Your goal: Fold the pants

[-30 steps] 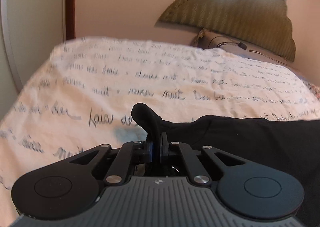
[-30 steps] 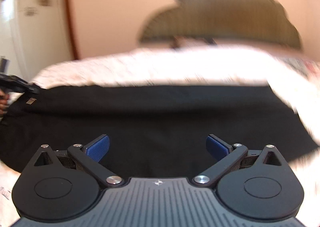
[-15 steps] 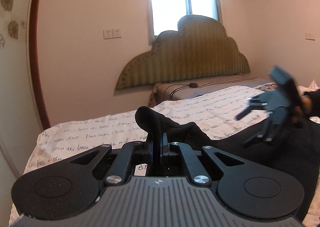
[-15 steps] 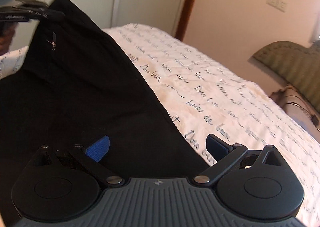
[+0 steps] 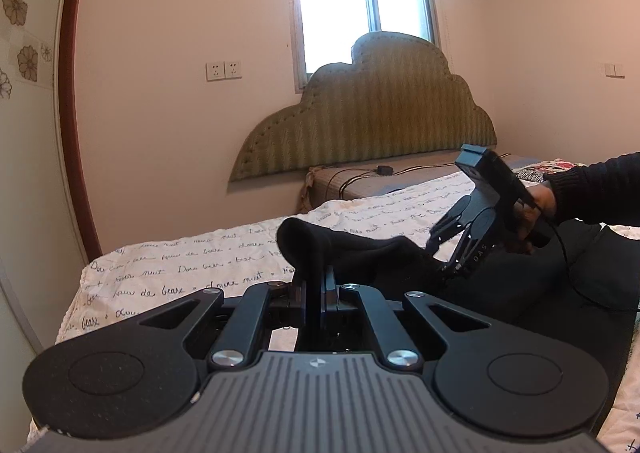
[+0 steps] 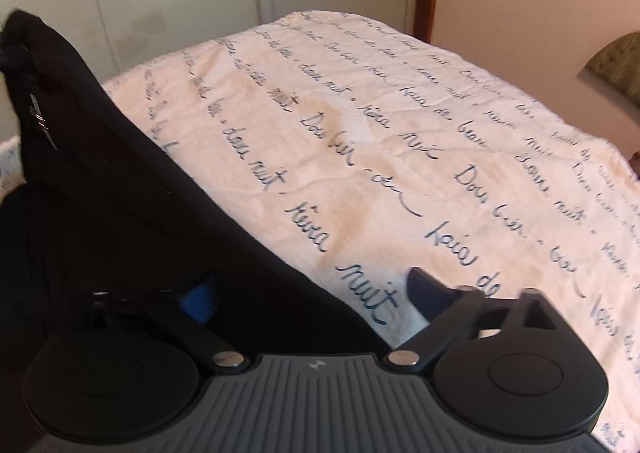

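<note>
The black pants point(image 5: 500, 273) lie on the bed, one bunched corner lifted and clamped between the closed fingers of the left gripper point(image 5: 316, 289). In the right wrist view the cloth rises in a dark slope toward a small metal tag point(image 6: 39, 118). The right gripper point(image 6: 308, 289) hangs over the fabric edge, jaws spread wide, gripping nothing. Beneath is a cream bedspread point(image 6: 400, 133) printed with cursive words, "nuit" among them. Behind stand a green scalloped headboard point(image 5: 372, 121) and a window point(image 5: 360, 1).
</note>
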`<state>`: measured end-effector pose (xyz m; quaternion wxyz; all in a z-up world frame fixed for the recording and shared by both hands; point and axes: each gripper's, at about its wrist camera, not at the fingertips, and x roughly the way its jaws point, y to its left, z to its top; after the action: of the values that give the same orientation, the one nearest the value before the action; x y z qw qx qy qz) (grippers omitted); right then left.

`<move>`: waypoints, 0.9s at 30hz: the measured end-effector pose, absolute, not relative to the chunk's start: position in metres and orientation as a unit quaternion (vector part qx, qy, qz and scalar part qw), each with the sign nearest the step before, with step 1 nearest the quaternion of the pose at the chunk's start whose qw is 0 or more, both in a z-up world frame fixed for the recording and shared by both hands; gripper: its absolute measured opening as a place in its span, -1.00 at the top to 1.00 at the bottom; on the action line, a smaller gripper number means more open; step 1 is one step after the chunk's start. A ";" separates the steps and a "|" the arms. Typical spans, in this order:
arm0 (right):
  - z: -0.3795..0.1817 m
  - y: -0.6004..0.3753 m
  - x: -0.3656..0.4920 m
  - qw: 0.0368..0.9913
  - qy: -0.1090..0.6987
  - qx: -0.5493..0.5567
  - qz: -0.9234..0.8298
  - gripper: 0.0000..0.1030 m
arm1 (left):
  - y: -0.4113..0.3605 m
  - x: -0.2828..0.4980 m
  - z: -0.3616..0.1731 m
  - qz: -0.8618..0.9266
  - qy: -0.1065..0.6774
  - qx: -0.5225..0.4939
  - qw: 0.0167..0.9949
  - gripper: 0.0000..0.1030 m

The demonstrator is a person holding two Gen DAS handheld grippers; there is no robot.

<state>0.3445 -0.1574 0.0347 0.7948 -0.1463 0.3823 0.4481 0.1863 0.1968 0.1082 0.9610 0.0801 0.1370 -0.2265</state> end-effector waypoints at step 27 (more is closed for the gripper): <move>0.039 -0.191 0.132 0.797 0.365 -0.003 0.481 0.84 | 0.260 0.083 0.051 -0.123 0.309 -0.045 0.942 0.23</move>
<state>0.1316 -0.1909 0.0386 0.7975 -0.0030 0.3648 0.4806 0.0828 0.2597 0.0515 0.9421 -0.0451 0.3087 -0.1226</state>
